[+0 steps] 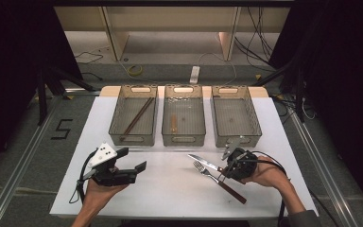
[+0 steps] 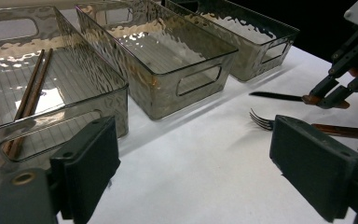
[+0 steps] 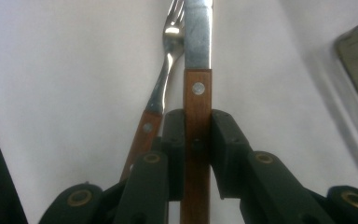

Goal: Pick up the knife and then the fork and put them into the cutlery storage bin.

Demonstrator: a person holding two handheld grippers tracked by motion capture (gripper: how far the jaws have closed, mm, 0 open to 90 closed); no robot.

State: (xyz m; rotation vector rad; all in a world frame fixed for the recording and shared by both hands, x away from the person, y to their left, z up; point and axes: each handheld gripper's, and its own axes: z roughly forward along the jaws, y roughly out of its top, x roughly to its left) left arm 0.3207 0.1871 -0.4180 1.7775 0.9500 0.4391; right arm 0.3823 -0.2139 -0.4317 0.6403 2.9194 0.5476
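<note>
Right gripper (image 3: 197,154) jaws clamp knife (image 3: 197,93) handle, hiding its end; left gripper (image 2: 196,172) gapes.

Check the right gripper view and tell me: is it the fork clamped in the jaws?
No, the right gripper clamps the knife; the fork lies beside it.

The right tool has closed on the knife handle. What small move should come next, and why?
Probably lift the knife straight up a little. The right tool grips its wooden handle with both pads, while the fork lies close beside it on the white table. A short lift should clear the fork before carrying toward the right bin, which looks empty.
</note>
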